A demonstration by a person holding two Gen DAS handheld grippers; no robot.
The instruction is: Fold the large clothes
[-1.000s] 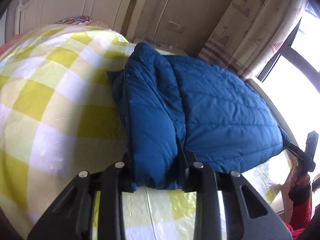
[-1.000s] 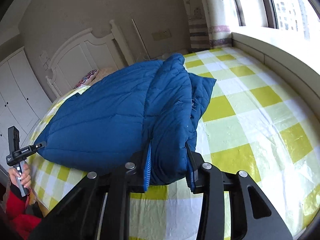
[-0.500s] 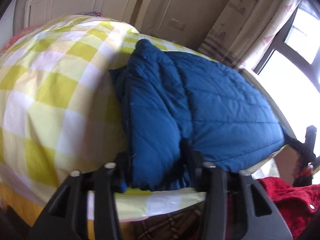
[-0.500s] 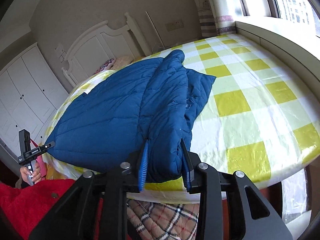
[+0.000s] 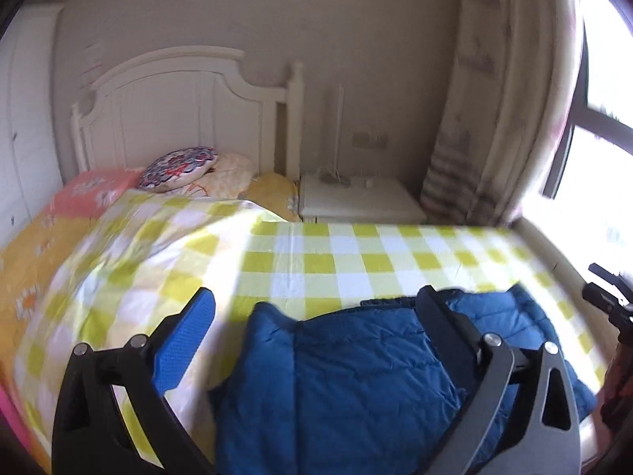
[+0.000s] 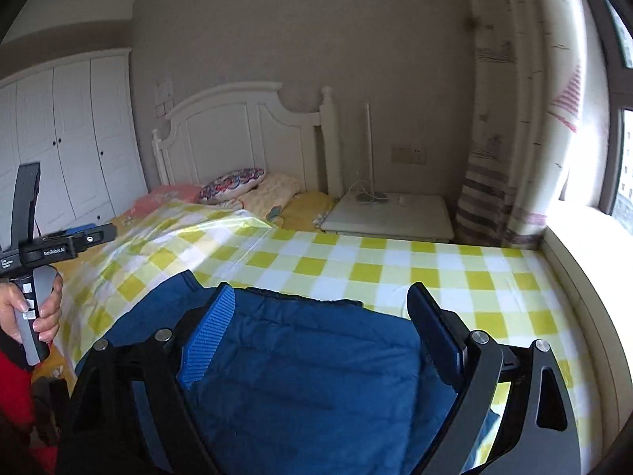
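A blue quilted jacket (image 5: 356,380) lies folded at the near edge of the bed with the yellow and white check cover (image 5: 316,261). It also shows in the right wrist view (image 6: 308,380). My left gripper (image 5: 316,301) is open above the jacket, holding nothing, its blue pad (image 5: 186,340) bare. My right gripper (image 6: 320,297) is open above the jacket too, holding nothing. The left gripper's handle (image 6: 31,237), held in a hand, shows at the left of the right wrist view.
A white headboard (image 6: 245,134) and pillows (image 6: 233,190) are at the far end. A white nightstand (image 6: 391,213) stands beside the bed, with a curtain (image 6: 510,138) and window sill (image 6: 585,245) at right. White wardrobes (image 6: 67,138) stand at left.
Both grippers have let go of the jacket and opened wide. Both have lifted and tilted up, so the views now look toward the headboard. The jacket lies lower in both views.
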